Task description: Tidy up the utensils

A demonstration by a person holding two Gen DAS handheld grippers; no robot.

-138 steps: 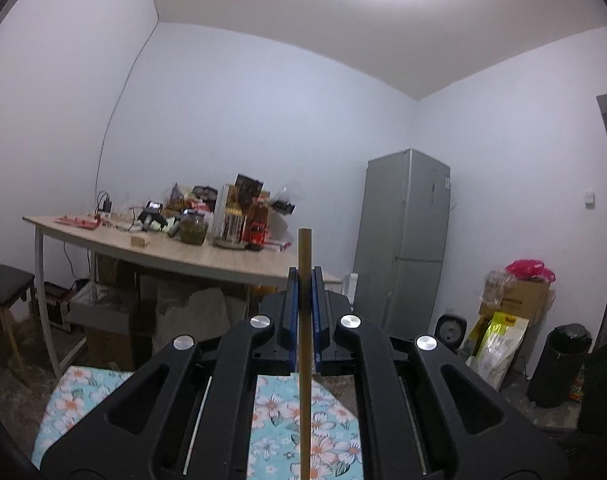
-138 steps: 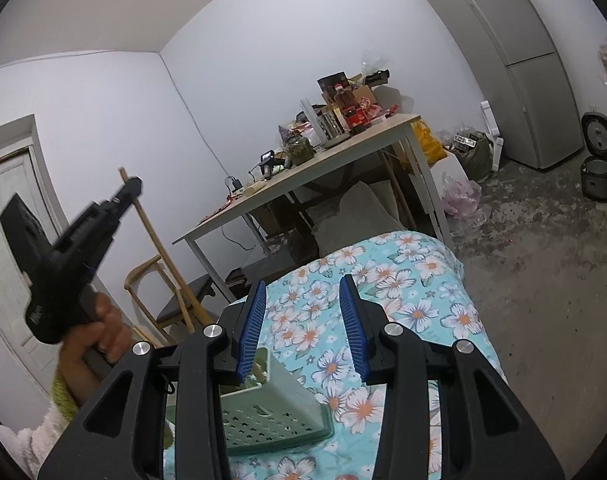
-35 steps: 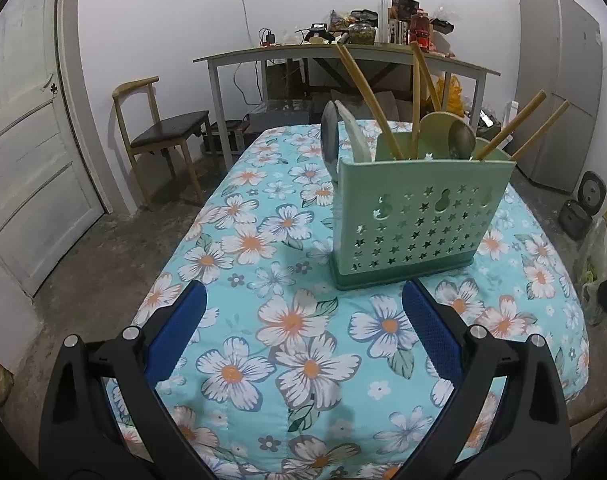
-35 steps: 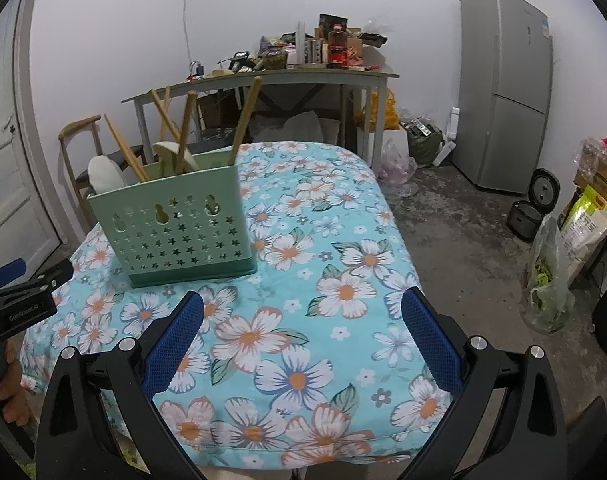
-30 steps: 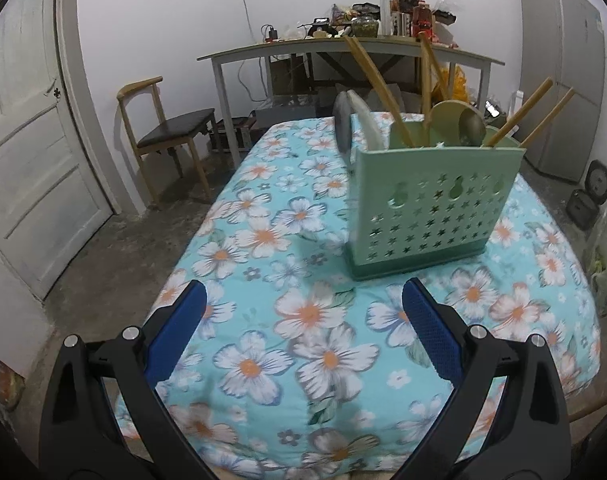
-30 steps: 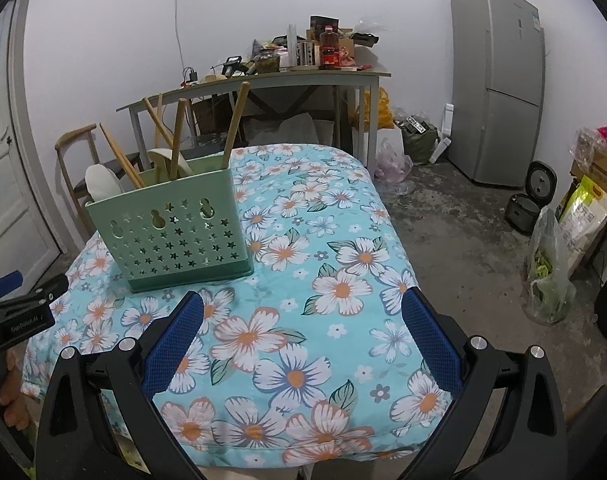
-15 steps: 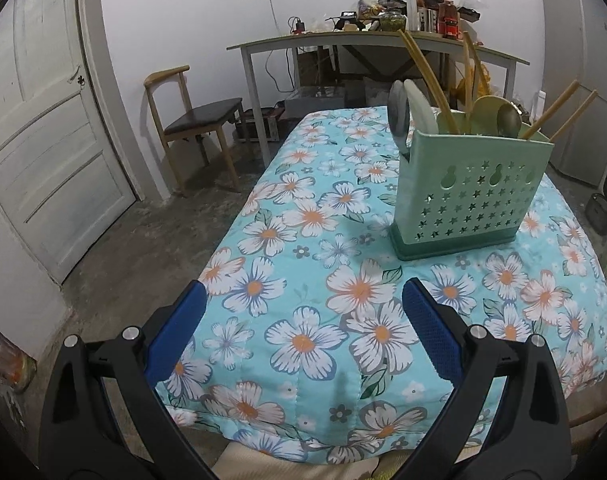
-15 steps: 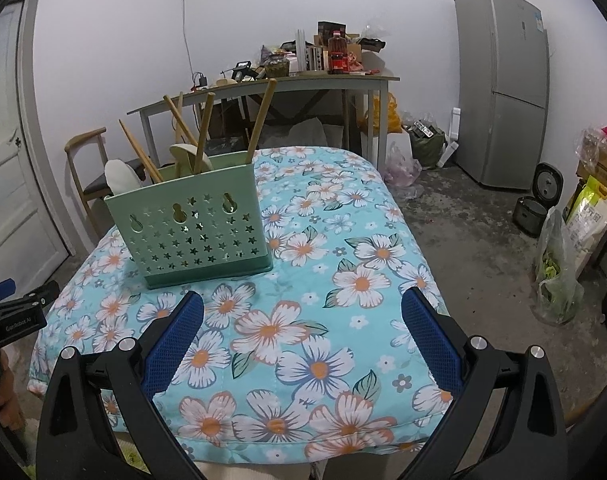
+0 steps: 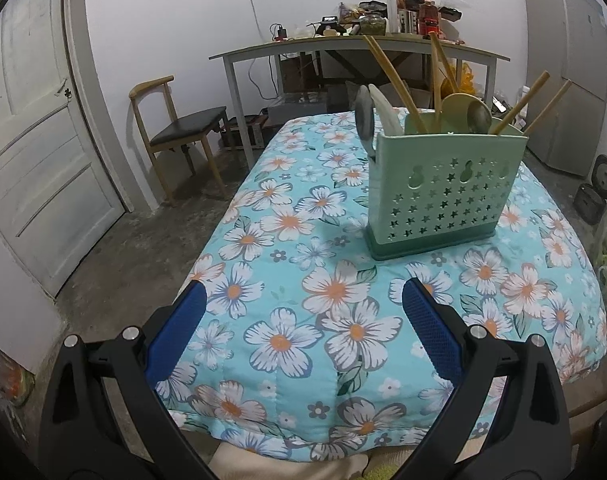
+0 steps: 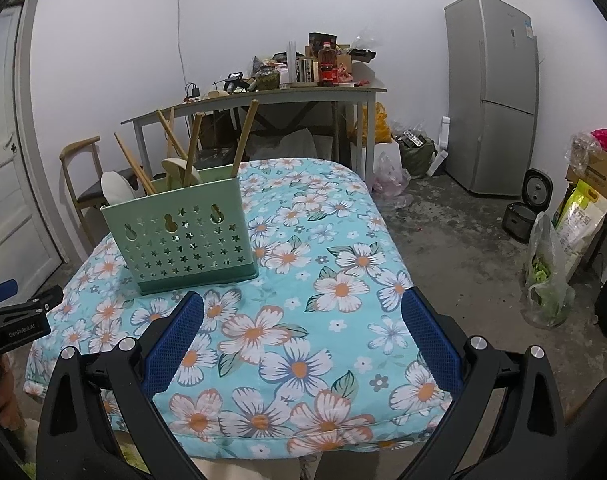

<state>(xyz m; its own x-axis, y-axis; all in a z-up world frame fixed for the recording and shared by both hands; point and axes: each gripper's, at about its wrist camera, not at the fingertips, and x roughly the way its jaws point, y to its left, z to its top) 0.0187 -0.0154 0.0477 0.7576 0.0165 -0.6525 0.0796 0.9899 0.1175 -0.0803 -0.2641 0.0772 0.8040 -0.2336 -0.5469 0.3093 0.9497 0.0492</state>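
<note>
A pale green perforated utensil holder (image 9: 443, 192) (image 10: 183, 236) stands upright on the floral tablecloth (image 9: 303, 280) (image 10: 323, 320). Wooden chopsticks (image 9: 387, 72) (image 10: 243, 136), a wooden spoon (image 9: 459, 108) (image 10: 179, 168), a metal spoon (image 9: 479, 114) and a white spoon (image 9: 383, 108) (image 10: 117, 188) stick out of it. My left gripper (image 9: 303, 312) hangs wide open and empty over the table's near edge, well short of the holder. My right gripper (image 10: 301, 316) is likewise open and empty, just in front and right of the holder. The left gripper's tip (image 10: 19, 312) shows at the right wrist view's left edge.
A cluttered desk (image 9: 359, 46) (image 10: 263, 96) stands behind the table, with a wooden chair (image 9: 175, 128) and white door (image 9: 35, 152) to the left. A grey fridge (image 10: 491, 92) stands right, with bags and boxes (image 10: 575, 216) on the floor.
The left gripper let go of the chopstick it held earlier, which now stands in the holder. Over the last second both open grippers pulled back from the holder toward the table's near edge.
</note>
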